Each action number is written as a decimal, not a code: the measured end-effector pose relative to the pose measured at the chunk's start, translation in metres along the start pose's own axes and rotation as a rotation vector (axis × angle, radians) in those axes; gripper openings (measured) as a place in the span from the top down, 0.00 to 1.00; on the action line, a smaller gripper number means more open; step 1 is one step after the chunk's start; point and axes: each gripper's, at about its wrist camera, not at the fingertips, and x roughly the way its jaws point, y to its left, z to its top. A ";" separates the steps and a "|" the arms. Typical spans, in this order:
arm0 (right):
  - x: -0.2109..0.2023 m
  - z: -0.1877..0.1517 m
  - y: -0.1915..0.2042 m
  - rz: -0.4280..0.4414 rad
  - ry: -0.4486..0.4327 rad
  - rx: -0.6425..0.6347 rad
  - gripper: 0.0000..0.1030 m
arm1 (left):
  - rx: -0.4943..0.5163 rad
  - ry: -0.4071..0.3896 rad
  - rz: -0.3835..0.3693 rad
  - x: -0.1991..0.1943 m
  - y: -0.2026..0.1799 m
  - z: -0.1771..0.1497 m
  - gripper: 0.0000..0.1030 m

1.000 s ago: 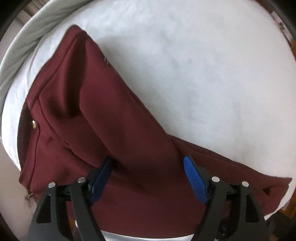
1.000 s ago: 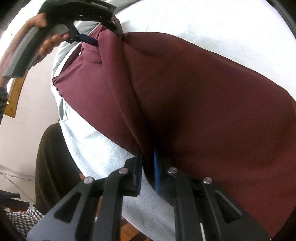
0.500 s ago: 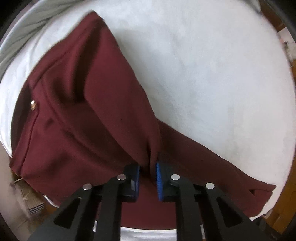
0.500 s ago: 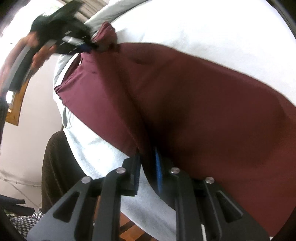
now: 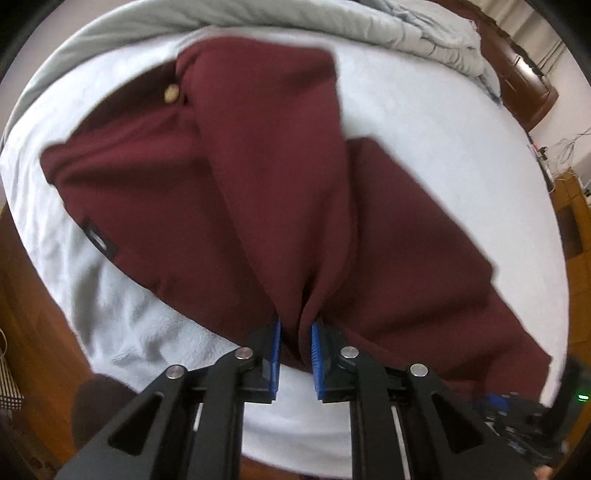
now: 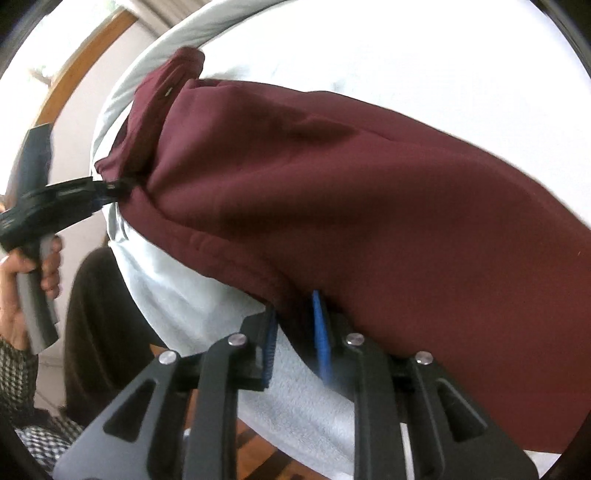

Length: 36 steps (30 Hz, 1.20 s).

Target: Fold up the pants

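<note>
Maroon pants [image 5: 258, 206] lie on a white bed sheet [image 5: 443, 129], with a brass button [image 5: 170, 93] and a black label [image 5: 99, 242] showing. My left gripper [image 5: 295, 332] is shut on a raised fold of the pants that drapes down over the lower layer. In the right wrist view the left gripper [image 6: 110, 188] pinches the cloth at the pants' [image 6: 351, 206] left end. My right gripper [image 6: 295, 325] is at the near hem; its jaws are opening. The hem's edge sits between the blue pads [image 6: 319, 332], which no longer clamp it.
A grey duvet [image 5: 406, 26] is bunched along the far side of the bed. Brown wooden furniture [image 5: 524, 85] stands at the back right. A person's hand [image 6: 22, 288] holds the left gripper's handle beside the bed's near edge, with a dark trouser leg [image 6: 96, 314] below.
My left gripper shut on a fold of the pants and swept it across the bed, laying cloth over cloth. My right gripper's pads have drawn apart at the hem.
</note>
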 end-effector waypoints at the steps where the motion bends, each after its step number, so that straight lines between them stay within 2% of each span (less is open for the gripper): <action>1: -0.003 0.001 0.003 -0.013 -0.003 -0.011 0.79 | -0.005 0.002 -0.008 0.008 0.004 0.003 0.86; 7: -0.015 0.005 0.006 -0.031 -0.019 -0.010 0.78 | 0.029 -0.043 -0.028 -0.006 -0.002 -0.001 0.85; 10: -0.024 0.002 0.009 -0.035 -0.017 -0.020 0.77 | 0.009 -0.045 -0.047 -0.006 0.002 -0.004 0.84; 11: -0.028 0.000 0.009 -0.039 -0.022 -0.033 0.76 | 0.013 -0.047 -0.046 -0.011 0.006 0.006 0.83; 13: -0.029 -0.007 0.011 -0.055 -0.016 -0.043 0.69 | 0.028 -0.056 -0.039 -0.014 0.013 0.000 0.82; 16: -0.011 -0.009 0.008 -0.003 0.033 0.014 0.64 | 0.027 -0.061 -0.048 -0.008 0.006 0.004 0.81; 18: 0.007 -0.014 0.002 -0.008 0.082 0.053 0.63 | 0.011 -0.053 -0.067 -0.003 0.008 0.004 0.78; 19: 0.008 -0.014 0.006 -0.013 0.077 0.050 0.63 | 0.005 -0.045 -0.079 -0.002 0.009 0.009 0.77; 22: -0.006 -0.009 0.017 -0.012 0.103 0.005 0.56 | -0.022 -0.017 -0.153 -0.007 0.024 0.016 0.74; 24: -0.028 0.000 0.026 0.020 0.073 -0.028 0.42 | -0.042 -0.012 -0.204 -0.019 0.038 0.021 0.67; 26: -0.052 0.019 0.037 0.079 0.012 -0.051 0.33 | -0.048 -0.019 -0.242 -0.033 0.052 0.024 0.60; 28: -0.060 0.049 0.047 0.179 -0.028 -0.031 0.33 | -0.043 -0.045 -0.251 -0.045 0.063 0.028 0.60; 29: -0.059 0.061 0.052 0.208 -0.035 -0.029 0.33 | -0.042 -0.078 -0.229 -0.053 0.071 0.032 0.60; 32: -0.034 0.119 0.080 0.222 -0.035 -0.050 0.33 | -0.075 -0.125 -0.232 -0.067 0.099 0.045 0.58; 36: 0.017 0.197 0.111 0.252 0.008 -0.022 0.33 | -0.104 -0.168 -0.123 -0.057 0.122 0.067 0.56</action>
